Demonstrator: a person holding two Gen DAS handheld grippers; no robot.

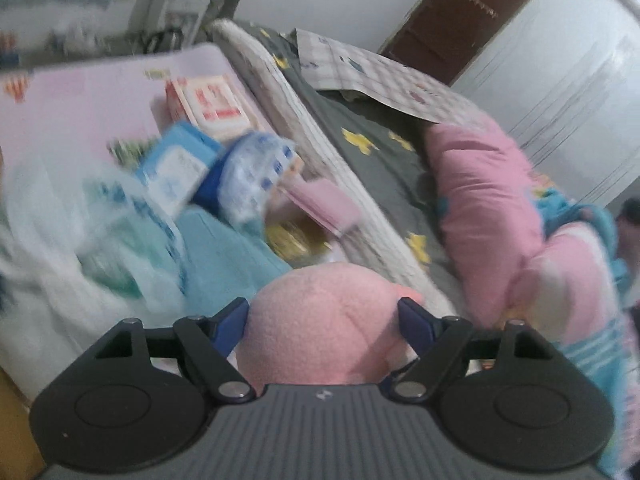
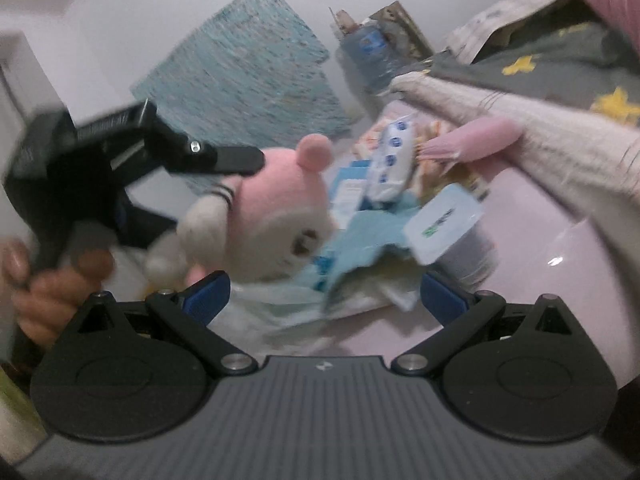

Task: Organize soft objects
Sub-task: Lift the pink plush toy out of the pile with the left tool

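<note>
A pink and white plush toy (image 1: 320, 320) fills the gap between the fingers of my left gripper (image 1: 323, 316), which is shut on it and holds it above the cluttered pink table (image 1: 72, 96). In the right wrist view the same plush toy (image 2: 276, 216) hangs in the left gripper (image 2: 224, 176) at the left, with the hand on its handle. My right gripper (image 2: 324, 296) is open and empty, low over a blue cloth (image 2: 360, 248) and a white plastic bag (image 2: 280, 308).
Tissue packs (image 1: 256, 172), a blue box (image 1: 176, 168) and a red and white carton (image 1: 216, 104) lie on the table. A bed with a grey star sheet (image 1: 368, 160) and a pink quilt (image 1: 488, 208) is to the right. A water jug (image 2: 376, 52) stands behind.
</note>
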